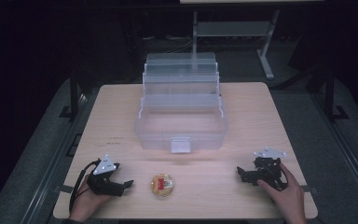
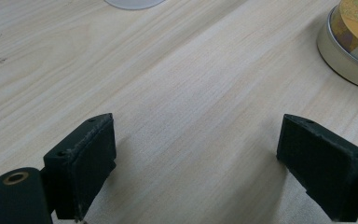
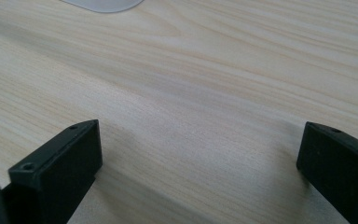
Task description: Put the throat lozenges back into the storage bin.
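Observation:
A small round tin point(image 1: 162, 185) with a yellow and red lid lies flat near the table's front edge, between my two hands. My left gripper point(image 1: 125, 185) rests on the table just left of it, open, with bare wood between its jaws. The tin point(image 2: 352, 44) sits at the upper right in the left gripper view, beyond the right jaw. My right gripper point(image 1: 241, 173) rests at the front right, open, nothing between its jaws. A clear plastic tiered organiser box point(image 1: 182, 109) stands unfolded at the table's middle.
The light wooden table point(image 1: 261, 112) has bare room on both sides of the box. The box's front latch point(image 1: 180, 145) faces me. A metal stand point(image 1: 265, 56) rises behind the table in the dark background.

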